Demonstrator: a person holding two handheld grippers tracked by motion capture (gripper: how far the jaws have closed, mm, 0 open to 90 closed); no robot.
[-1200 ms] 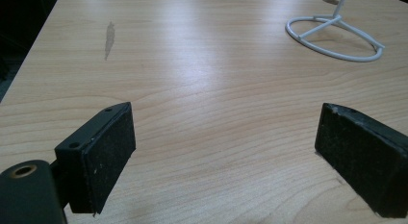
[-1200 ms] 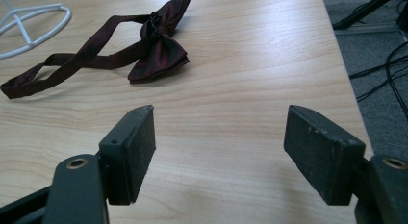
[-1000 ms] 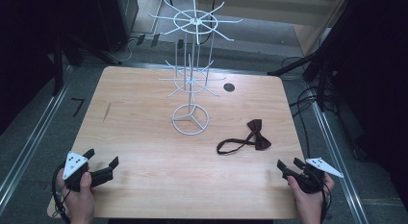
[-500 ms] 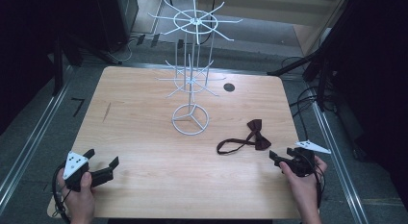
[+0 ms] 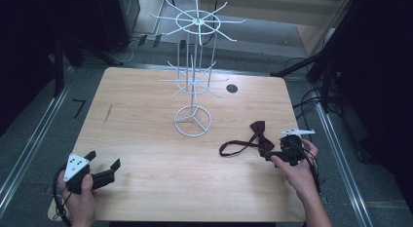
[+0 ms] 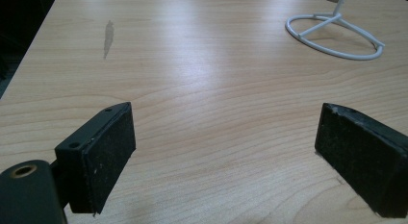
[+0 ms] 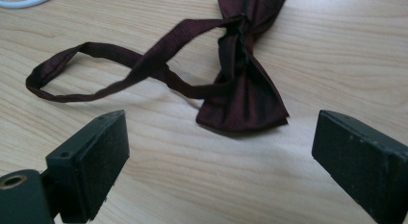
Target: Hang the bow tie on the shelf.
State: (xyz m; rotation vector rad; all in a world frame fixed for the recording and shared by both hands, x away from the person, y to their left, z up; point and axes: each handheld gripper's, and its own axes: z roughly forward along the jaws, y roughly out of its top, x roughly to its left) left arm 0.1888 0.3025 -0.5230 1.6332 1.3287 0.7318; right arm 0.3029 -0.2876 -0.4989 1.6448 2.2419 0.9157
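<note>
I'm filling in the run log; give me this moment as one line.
right gripper: open, at bow tie, no contact | left gripper: open, idle over table | white stand: untouched

L tool (image 5: 103, 164) and R tool (image 5: 267, 154) both w/ jaws wide apart, low over table.

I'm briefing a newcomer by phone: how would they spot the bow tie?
On the light wooden table, look right of the white wire rack's ring base. The dark maroon fabric bow tie lies flat there, strap looped leftward, just ahead of the open right gripper.
</note>
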